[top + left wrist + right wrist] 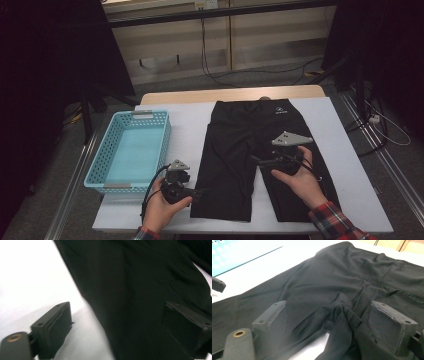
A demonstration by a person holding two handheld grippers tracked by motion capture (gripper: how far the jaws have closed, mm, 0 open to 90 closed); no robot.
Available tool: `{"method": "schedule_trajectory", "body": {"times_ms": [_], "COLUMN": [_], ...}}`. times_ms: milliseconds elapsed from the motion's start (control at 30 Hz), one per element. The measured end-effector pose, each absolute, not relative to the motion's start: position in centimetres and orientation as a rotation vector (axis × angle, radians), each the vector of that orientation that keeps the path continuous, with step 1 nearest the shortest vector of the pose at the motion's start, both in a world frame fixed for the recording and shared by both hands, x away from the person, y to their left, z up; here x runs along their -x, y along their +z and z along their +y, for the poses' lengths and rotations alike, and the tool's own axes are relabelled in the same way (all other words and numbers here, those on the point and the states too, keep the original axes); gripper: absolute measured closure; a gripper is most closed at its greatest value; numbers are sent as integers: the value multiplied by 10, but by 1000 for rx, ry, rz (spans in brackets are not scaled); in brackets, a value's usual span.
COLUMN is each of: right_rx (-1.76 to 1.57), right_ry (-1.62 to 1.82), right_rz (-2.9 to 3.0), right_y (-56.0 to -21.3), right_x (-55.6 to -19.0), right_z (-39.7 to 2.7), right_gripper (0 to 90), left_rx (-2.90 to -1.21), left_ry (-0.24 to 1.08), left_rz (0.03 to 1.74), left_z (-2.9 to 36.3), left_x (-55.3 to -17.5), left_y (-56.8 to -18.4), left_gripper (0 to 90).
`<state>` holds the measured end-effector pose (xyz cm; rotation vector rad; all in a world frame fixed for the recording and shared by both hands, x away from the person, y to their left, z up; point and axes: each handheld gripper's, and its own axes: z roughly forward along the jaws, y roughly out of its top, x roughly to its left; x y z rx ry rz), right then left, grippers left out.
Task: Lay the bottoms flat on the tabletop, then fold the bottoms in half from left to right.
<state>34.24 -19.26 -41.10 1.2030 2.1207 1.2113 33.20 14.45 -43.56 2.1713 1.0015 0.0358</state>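
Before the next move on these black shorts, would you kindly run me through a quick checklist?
1. Black shorts lie spread flat on the white table: ok, though the crotch fabric is bunched.
2. Left gripper open at the outer edge of one leg, gripping nothing: ok.
3. Right gripper open over the crotch, fabric between the jaws unclamped: ok.
4. Blue basket empty beside the shorts: ok.
5. Hems aligned: cannot tell.

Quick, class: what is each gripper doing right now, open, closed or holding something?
Left gripper: open, holding nothing.
Right gripper: open over the black shorts, holding nothing.
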Motion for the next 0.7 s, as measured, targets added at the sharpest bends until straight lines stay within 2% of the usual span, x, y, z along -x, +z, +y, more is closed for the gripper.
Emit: {"method": "schedule_trajectory", "body": {"times_ms": [400, 533, 633, 700], "right_rx": [-1209, -1197, -1190, -1193], "right_ry": [1207, 1213, 1208, 1214], "right_rz": [2112, 2120, 2123, 2119], "right_y": [-413, -411, -412, -412], "right_x": [-353, -356, -358, -359], "right_z": [-185, -180, -177, -175], "right_gripper": [142, 141, 137, 137], "left_rx": [-2181, -2196, -2244, -2243], "left_ry": [87, 117, 147, 208], "left_rz": [1017, 1018, 993, 997], "left_z": [141, 139, 136, 132], "left_x": [-331, -329, -328, -326], "left_y": [-437, -439, -441, -442], "left_gripper": [82, 139, 232, 264]}}
